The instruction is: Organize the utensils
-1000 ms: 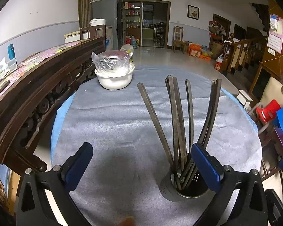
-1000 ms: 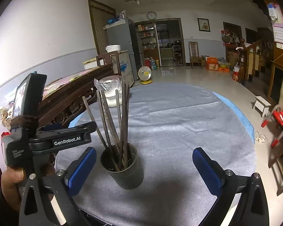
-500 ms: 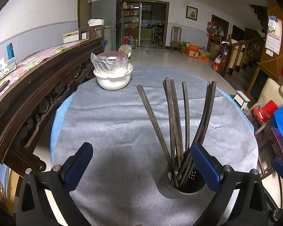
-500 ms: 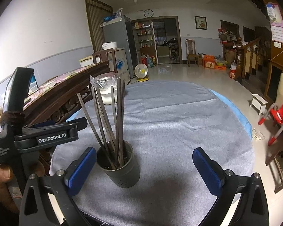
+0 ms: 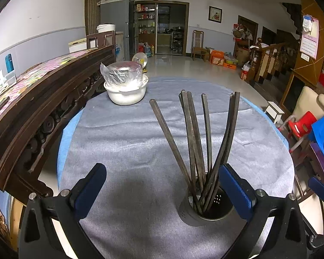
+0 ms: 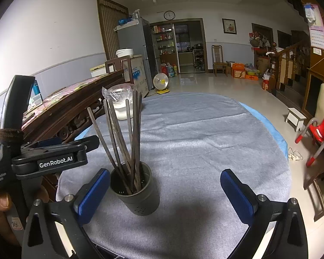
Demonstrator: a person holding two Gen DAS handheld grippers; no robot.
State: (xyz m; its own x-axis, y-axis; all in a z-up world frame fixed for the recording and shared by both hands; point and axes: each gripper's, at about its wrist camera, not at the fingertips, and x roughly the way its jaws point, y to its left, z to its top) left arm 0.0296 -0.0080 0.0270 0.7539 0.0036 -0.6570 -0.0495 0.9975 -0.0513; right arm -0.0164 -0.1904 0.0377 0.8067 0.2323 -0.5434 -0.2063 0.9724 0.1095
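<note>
Chopsticks (image 5: 192, 142) in holder (image 6: 138, 196) on table (image 6: 205, 142), bowl (image 5: 126, 92) behind.

Dark brown chopsticks (image 5: 192, 138) stand in a dark grey holder (image 6: 140, 196) dotted with small holes. The tabletop (image 5: 127, 142) wears a grey-blue cloth over a light blue edge. A white bowl (image 5: 127, 93) carries clear wrap. Both grippers have blue pads (image 6: 237, 194) on black frames.

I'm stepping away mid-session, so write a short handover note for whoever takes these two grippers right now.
Left gripper: open, empty, above the cloth.
Right gripper: open, empty.
Holder: upright on the grey cloth, near edge, between the two grippers. All visible chopsticks stand in it, leaning apart.
Covered white bowl: far left of the cloth, untouched.
Done: no loose chopsticks in view.
Left: probably nothing; check the table outside the views.
</note>
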